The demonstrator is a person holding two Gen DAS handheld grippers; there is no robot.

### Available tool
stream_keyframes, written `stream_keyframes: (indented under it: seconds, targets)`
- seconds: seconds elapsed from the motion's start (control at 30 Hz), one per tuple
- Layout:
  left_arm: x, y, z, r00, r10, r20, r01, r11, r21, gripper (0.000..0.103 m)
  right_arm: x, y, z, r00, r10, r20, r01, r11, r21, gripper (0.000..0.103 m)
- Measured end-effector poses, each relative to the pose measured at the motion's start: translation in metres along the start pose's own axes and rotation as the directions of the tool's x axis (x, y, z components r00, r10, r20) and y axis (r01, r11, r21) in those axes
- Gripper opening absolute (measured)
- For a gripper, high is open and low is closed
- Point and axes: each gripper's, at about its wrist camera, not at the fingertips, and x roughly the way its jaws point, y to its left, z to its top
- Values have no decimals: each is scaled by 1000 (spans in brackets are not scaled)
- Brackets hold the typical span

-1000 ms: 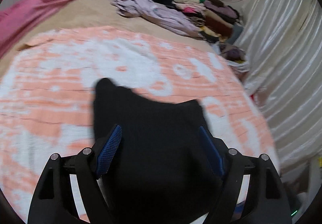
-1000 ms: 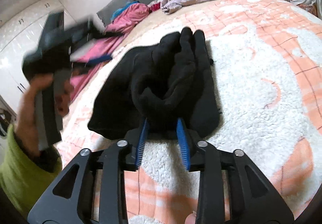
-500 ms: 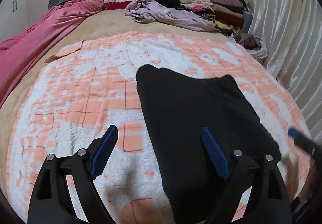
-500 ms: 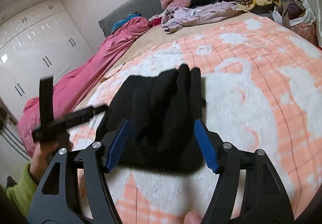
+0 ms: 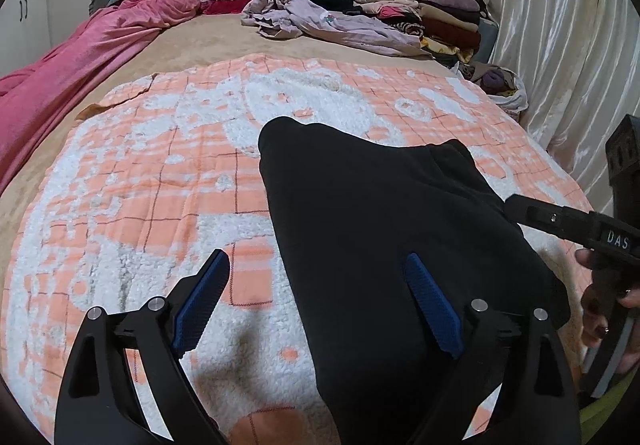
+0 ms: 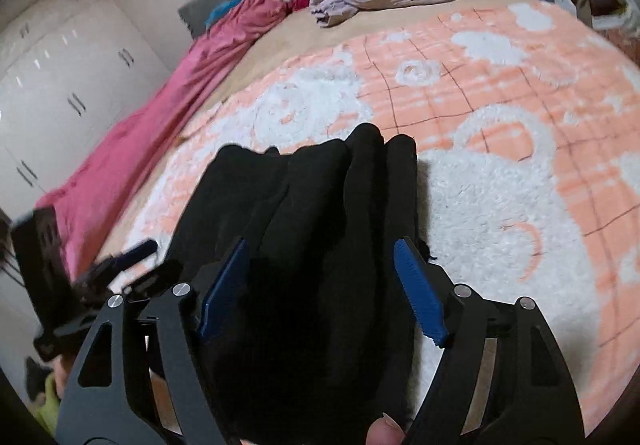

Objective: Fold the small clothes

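A black garment (image 5: 380, 229) lies folded on the orange-and-white fleece blanket (image 5: 160, 185). My left gripper (image 5: 316, 301) is open above the garment's near left edge, holding nothing. My right gripper (image 6: 320, 281) is open over the garment (image 6: 320, 213), which shows bunched in thick folds here; its jaws stand apart on either side of the cloth without pinching it. The right gripper also shows at the right edge of the left wrist view (image 5: 560, 221). The left gripper shows blurred at the left of the right wrist view (image 6: 120, 269).
A pink quilt (image 5: 80, 53) runs along the bed's left side. A crumpled lilac garment (image 5: 320, 21) and a stack of folded clothes (image 5: 420, 5) lie at the head of the bed. A white curtain (image 5: 560, 45) hangs on the right. White wardrobe doors (image 6: 60, 85) stand at left.
My right gripper has let go of the black garment and opened wide. My left gripper has pulled back toward the garment's near edge, staying open. The garment now lies flatter on the blanket.
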Motion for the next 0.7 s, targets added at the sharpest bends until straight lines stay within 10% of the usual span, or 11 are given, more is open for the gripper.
stream_keyframes:
  seconds: [0.27, 0.5, 0.7]
  targets:
    - [5, -1, -3, 1000, -5, -2, 5, 1000, -1, 90, 17, 5, 2, 999, -15, -31, 14, 1000, -28, 62]
    - [8, -1, -5, 1000, -16, -9, 16, 999, -28, 93, 27, 9, -5, 1000, 2, -27, -4, 998, -56, 18]
    - [-2, -14, -4, 1000, -26, 10, 26, 1000, 2, 87, 7, 26, -1, 999, -24, 36, 29, 988, -149, 13]
